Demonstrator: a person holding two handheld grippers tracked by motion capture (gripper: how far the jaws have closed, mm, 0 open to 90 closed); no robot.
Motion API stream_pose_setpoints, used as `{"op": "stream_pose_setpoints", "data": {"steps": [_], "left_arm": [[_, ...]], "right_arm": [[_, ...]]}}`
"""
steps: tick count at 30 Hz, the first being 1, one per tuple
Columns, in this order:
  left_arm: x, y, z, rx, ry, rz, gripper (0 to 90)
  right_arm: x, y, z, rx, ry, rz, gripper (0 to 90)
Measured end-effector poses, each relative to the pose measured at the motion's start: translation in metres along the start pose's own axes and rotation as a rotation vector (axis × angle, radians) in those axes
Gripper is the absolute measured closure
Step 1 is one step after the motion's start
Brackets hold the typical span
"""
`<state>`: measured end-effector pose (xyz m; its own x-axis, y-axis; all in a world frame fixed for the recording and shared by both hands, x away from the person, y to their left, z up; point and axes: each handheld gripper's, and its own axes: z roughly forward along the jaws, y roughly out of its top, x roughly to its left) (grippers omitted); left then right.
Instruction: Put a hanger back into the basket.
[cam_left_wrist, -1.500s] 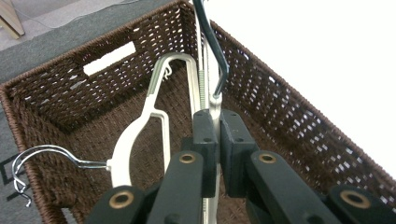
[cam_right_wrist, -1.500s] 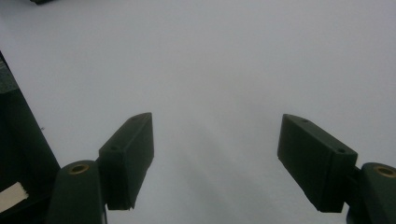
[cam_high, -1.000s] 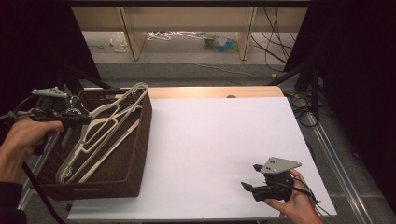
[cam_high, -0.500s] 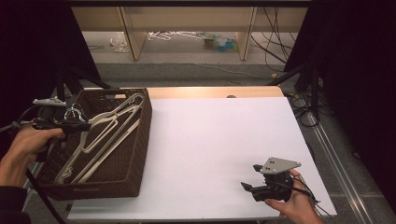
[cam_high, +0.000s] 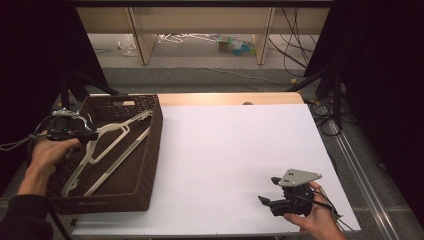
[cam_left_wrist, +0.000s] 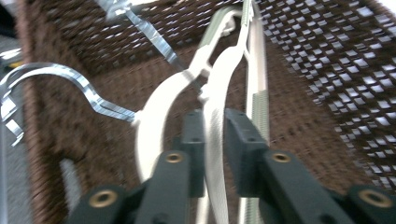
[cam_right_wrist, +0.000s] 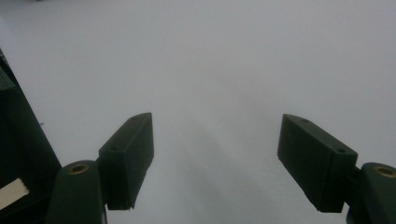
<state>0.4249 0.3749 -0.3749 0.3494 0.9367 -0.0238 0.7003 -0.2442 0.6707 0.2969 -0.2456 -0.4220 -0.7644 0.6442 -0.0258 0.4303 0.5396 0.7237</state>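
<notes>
Left hand-held gripper (cam_high: 92, 136) positioned over the left side of the brown wicker basket (cam_high: 150, 165), on the left part of the counter (cam_high: 225, 165). In the left gripper view, jaws of this hand-held gripper (cam_left_wrist: 214, 140) set narrow around a flat white bar of a white plastic hanger (cam_left_wrist: 215, 93), bar lying between the 2 pads; jaws just opened slightly, and a thin gap visible at either side of the bar, so no firm clamp confirmed. Hanger seen in the high view (cam_high: 107, 145) lying slantwise inside the basket, hook end toward the far wall, with at least 1 more white hanger beside it. Metal hanger hook (cam_left_wrist: 60, 84) noted at the left of the left gripper view, against the woven basket wall. Left hand (cam_high: 50, 152) wrapped around the gripper body, cable trailing off to the left. Right hand-held gripper (cam_high: 266, 191) resting low at the near right corner of the white counter, well apart from the basket, grey three-cornered plate on top. Jaws of this hand-held gripper (cam_right_wrist: 215, 158) standing wide, bare white counter surface between them, nothing held.
</notes>
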Motion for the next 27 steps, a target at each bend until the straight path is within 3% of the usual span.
{"op": "stream_pose_setpoints", "data": {"steps": [5,6,9,11,12,14,15,20,27], "left_arm": [[0.008,-0.009,-0.007,0.007,0.026,-0.002,73.1],[0.008,-0.010,-0.009,-0.011,0.023,-0.014,73.0],[0.009,-0.011,-0.016,-0.030,0.016,0.008,70.0],[0.003,-0.012,-0.020,-0.063,0.018,0.008,66.5],[0.001,-0.011,-0.024,-0.068,0.012,0.030,65.3],[-0.010,-0.011,-0.027,-0.133,0.001,0.019,61.8],[-0.013,-0.010,-0.028,-0.132,-0.008,0.040,60.5],[-0.036,-0.009,-0.033,-0.203,-0.054,0.060,54.9],[-0.064,-0.009,-0.038,-0.293,-0.093,0.063,45.5]], "right_arm": [[0.001,0.000,0.000,0.003,0.001,0.005,28.1],[0.001,0.000,0.000,0.005,0.000,0.006,28.1],[0.001,0.000,0.000,0.003,0.000,0.001,28.1],[0.001,0.000,0.000,0.003,0.000,0.001,28.1],[0.001,0.000,0.000,0.004,-0.001,0.001,28.1],[0.000,0.000,0.001,-0.002,-0.006,-0.006,28.1],[0.000,0.000,0.000,-0.002,-0.006,-0.004,28.1],[0.000,0.001,0.000,-0.014,-0.008,-0.007,28.1],[0.000,0.000,-0.001,-0.013,-0.012,0.009,28.1]]}}
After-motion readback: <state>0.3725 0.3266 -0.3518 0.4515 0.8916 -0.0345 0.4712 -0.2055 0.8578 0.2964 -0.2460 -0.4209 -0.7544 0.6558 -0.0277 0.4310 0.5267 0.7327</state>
